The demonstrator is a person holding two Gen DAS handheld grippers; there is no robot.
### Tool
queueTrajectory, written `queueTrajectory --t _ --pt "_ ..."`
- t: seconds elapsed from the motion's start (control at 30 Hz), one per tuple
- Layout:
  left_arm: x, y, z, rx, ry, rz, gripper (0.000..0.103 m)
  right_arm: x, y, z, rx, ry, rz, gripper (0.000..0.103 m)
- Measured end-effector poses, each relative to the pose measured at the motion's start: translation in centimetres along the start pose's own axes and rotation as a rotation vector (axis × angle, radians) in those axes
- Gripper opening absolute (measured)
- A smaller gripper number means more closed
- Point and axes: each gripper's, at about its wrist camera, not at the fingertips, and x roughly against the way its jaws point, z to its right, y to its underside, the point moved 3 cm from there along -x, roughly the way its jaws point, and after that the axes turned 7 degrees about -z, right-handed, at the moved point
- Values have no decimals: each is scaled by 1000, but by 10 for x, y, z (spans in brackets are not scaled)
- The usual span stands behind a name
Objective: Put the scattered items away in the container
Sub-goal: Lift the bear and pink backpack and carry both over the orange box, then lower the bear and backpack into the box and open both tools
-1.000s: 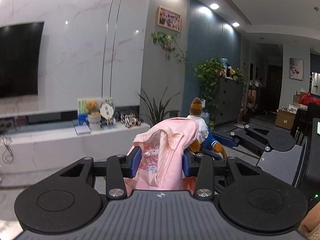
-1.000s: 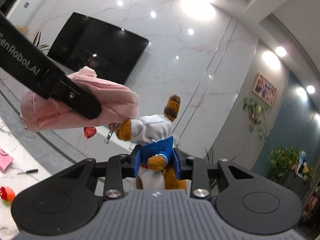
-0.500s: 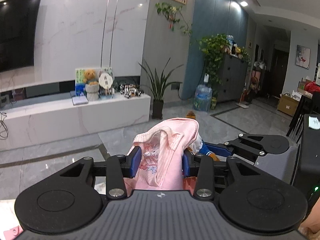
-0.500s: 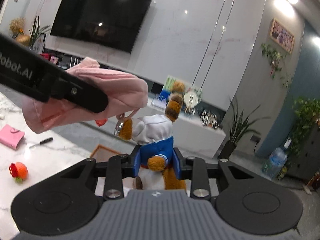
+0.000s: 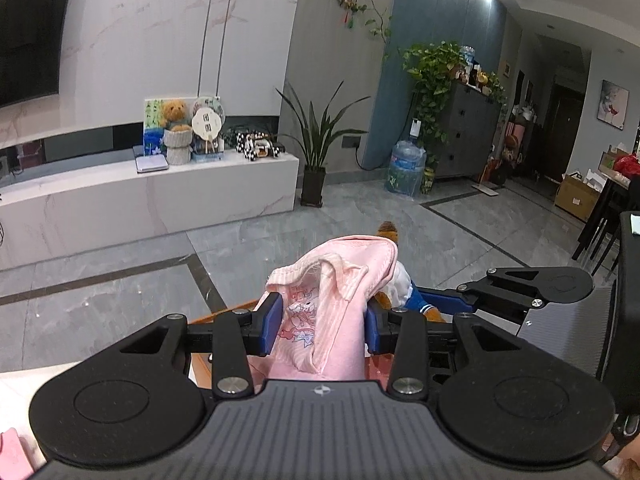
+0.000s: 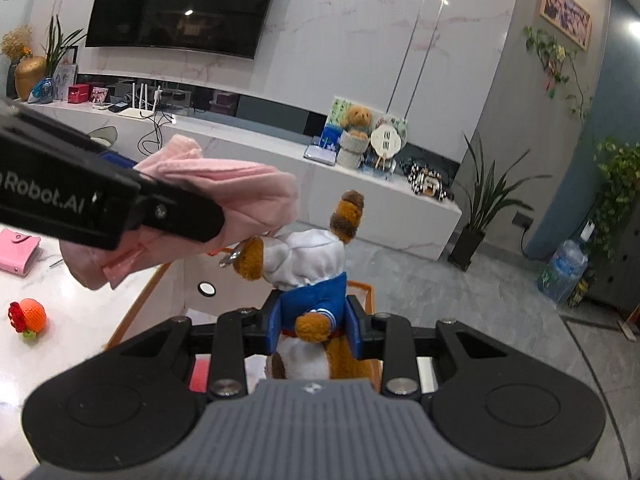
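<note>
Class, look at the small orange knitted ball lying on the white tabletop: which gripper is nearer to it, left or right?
Left. The left gripper, clamping pink cloth, hangs above the table near the orange knitted ball. The right gripper, holding the plush bear, sits farther off, over the orange-rimmed container.

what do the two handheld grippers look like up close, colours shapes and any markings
Both match: the left gripper and right gripper have a grey ribbed body with a small round emblem, matte black linkage arms with silver screws, two round black discs and blue finger pads. White lettering ending "Robot.AI" marks the left gripper's side in the right wrist view.
</note>
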Motion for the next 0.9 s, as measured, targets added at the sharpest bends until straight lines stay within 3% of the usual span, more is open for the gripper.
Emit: queueTrajectory --t 0.53,0.9 --pt "-41 20 -9 19 -6 -93 47 -39 20 -3 -27 -28 -130 35" --pt "-58 28 -24 40 -24 -131 48 -58 20 -8 -21 -38 -162 35"
